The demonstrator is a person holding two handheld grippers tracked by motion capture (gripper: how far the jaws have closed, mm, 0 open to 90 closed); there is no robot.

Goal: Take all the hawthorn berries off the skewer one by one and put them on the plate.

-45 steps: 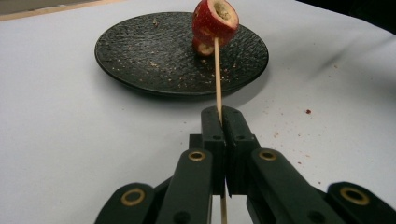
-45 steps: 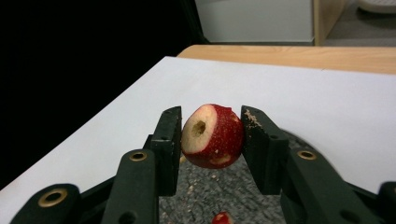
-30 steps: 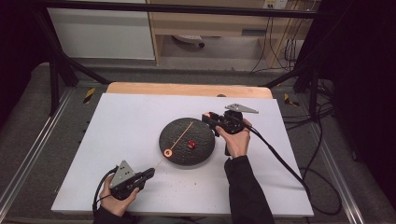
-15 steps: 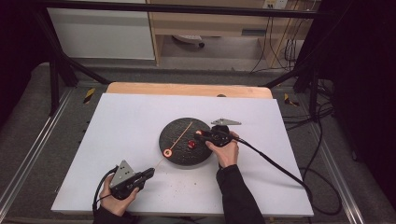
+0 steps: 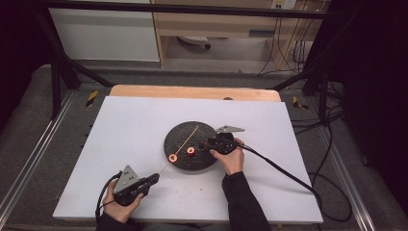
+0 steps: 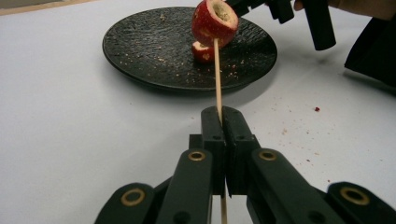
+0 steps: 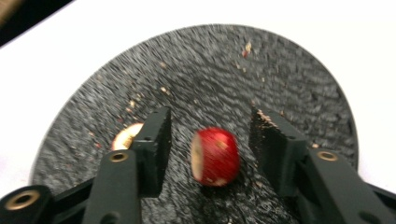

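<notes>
Looking down from the high view, a round black textured plate (image 5: 190,144) sits mid-table on the white board, with the right gripper (image 5: 208,145) over its right side. The left gripper view has the left gripper (image 6: 224,130) clamped tight on a thin wooden skewer (image 6: 217,74), spearing a red hollow-cored fruit piece (image 6: 215,22) above the plate. The right gripper view, blurred, shows wide jaws flanking a small red fruit chunk (image 7: 215,156) lying on the plate.

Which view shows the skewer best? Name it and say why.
The left gripper view: the skewer runs from the shut left gripper up into a fruit piece, close and sharp. The high view shows it as a thin line across the plate. In the right gripper view I cannot make it out.
</notes>
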